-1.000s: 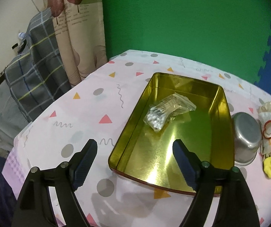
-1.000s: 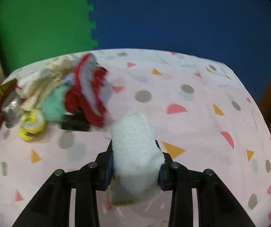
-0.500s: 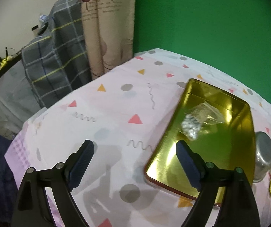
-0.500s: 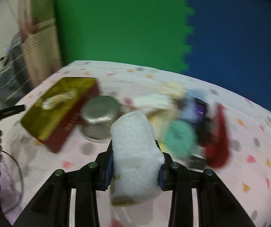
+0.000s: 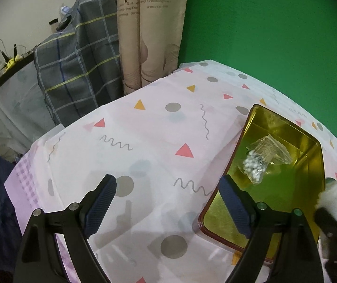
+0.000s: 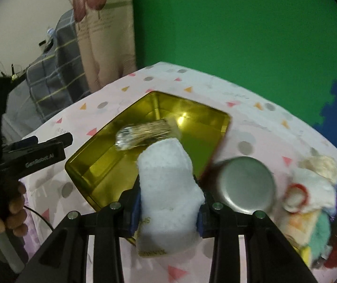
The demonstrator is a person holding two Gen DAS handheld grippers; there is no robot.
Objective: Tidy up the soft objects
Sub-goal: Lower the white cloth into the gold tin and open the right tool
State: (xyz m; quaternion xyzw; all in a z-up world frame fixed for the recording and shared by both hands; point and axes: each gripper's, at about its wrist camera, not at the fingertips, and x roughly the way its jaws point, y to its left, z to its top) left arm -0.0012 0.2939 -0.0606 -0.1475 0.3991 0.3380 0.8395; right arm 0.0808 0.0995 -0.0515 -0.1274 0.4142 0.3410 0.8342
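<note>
While the left gripper (image 5: 166,201) hangs with jaws wide apart over the pink patterned tablecloth (image 5: 145,141), its view shows one gold rectangular metal tin (image 5: 310,179) holding one clear bag of cotton swabs (image 5: 260,160). From the right wrist, the right gripper (image 6: 167,208) clamps one white fluffy folded cloth (image 6: 166,188) above the tin's near edge, with one upturned steel bowl (image 6: 244,184) and one heap of coloured soft items (image 6: 314,200) beside it, barely seen opposite.
</note>
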